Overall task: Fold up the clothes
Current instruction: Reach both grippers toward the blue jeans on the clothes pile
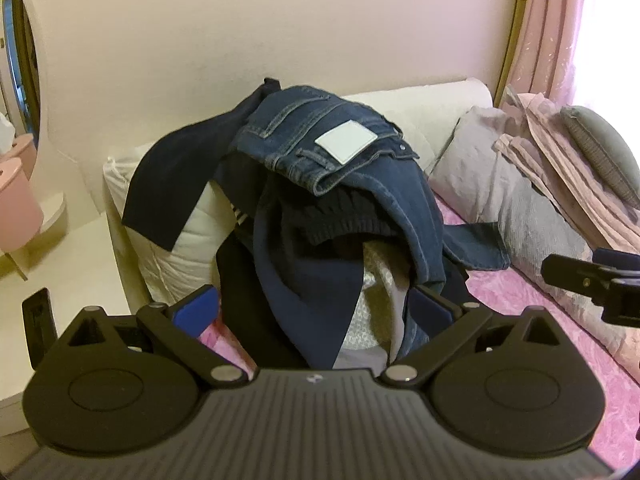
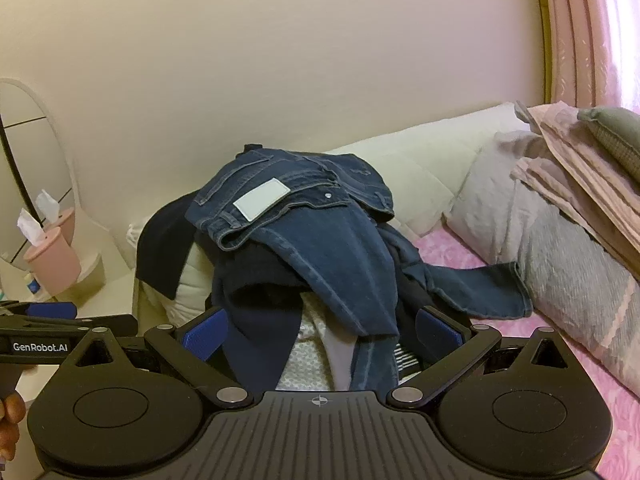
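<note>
Bedspread (image 1: pixel 560 320), pink, carries a heap of clothes (image 1: pixel 304 248) at the bed's head edge against white pillows (image 1: pixel 172 252). Dark jeans (image 1: pixel 320 140) top the heap. Left gripper (image 1: pixel 316 312) and right gripper (image 2: pixel 320 332) both have fingers (image 1: pixel 196 310) spread wide apart, the heap's lower folds lying between them, unclamped.

Black ribbed left gripper (image 1: pixel 314 310), blue-padded fingers (image 1: pixel 196 310), silver pivot screws, white "GenRobot.AI" lettering

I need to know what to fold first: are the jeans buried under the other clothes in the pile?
No, the jeans lie on top of the pile of clothes, waistband and pale patch facing up.
</note>
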A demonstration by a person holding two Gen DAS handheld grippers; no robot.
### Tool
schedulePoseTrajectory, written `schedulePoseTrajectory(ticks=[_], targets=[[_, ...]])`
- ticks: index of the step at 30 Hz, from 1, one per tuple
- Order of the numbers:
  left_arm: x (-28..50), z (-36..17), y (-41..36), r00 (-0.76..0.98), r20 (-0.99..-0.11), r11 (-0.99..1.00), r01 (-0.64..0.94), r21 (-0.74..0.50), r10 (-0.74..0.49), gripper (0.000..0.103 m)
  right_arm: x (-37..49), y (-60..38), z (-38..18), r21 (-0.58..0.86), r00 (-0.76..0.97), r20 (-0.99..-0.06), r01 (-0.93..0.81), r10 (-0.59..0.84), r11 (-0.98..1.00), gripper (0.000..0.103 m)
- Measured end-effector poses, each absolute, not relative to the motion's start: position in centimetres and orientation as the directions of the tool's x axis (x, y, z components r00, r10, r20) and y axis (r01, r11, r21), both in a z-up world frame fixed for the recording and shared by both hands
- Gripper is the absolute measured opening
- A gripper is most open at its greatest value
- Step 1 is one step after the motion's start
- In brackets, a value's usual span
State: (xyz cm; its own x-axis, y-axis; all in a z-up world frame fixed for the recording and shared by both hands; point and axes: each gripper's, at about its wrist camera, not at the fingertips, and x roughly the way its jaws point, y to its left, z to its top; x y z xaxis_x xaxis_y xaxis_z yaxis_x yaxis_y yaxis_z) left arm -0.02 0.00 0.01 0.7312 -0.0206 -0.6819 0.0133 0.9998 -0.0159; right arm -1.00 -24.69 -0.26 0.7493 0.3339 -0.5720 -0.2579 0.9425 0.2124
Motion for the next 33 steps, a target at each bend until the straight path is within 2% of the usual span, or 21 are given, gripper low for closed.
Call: schedulePoseTrajectory(ticks=[6, 10, 33], targets=[[-1.5, -0.2, 0.1, 0.75, -0.661, 1.0, 0.028, -0.005, -0.025, 0.099, -0.7, -25.0, 0.1, 0.206, 0.752, -0.571, -0.257, 0.329, 0.944, 0.102], [0.0, -0.8, -0.2, 0.711, -0.703, 1.0, 0.023, -0.005, -0.02, 0.099, -0.8, -24.6, -0.5, 0.2, 0.753, -0.569, -0.262, 0.33, 0.944, 0.102], [-0.5, -1.1, 0.6, 0.708, -0.706, 0.999, 0.029, -0.014, -0.03, 0.099, -0.6, -24.0, -1.0, 0.195, 0.74, -0.582, -0.275, 0.337, 0.941, 0.102]])
